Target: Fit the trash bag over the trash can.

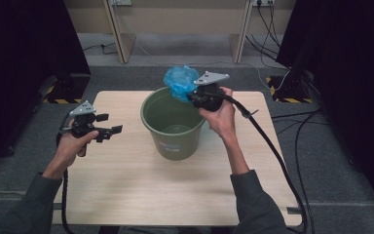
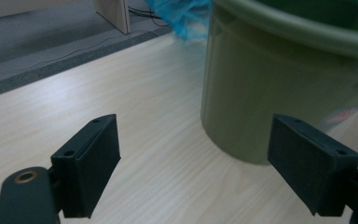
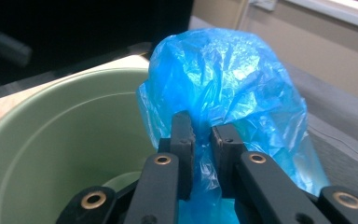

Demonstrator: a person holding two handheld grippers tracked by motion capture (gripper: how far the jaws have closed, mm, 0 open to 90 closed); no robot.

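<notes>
A green plastic bucket (image 1: 175, 131) stands upright in the middle of the wooden table (image 1: 126, 195). My right gripper (image 1: 191, 96) hangs over the bucket's far right rim, shut on a crumpled blue plastic bag (image 1: 181, 81). The right gripper view has the blue bag (image 3: 233, 84) bunched between the two jaws, above the bucket's inside wall (image 3: 60, 140). My left gripper (image 1: 111, 132) is held left of the bucket, above the table, open with nothing between its jaws. In the left gripper view the bucket's wall (image 2: 270, 88) stands just ahead to the right, a corner of the bag (image 2: 182, 14) behind it.
Cables trail from both grippers, the right one (image 1: 268, 141) running across the table's right side. Wooden furniture legs (image 1: 119, 34) and loose cables (image 1: 272, 29) lie on the grey floor beyond the table. Black curtains hang at both sides.
</notes>
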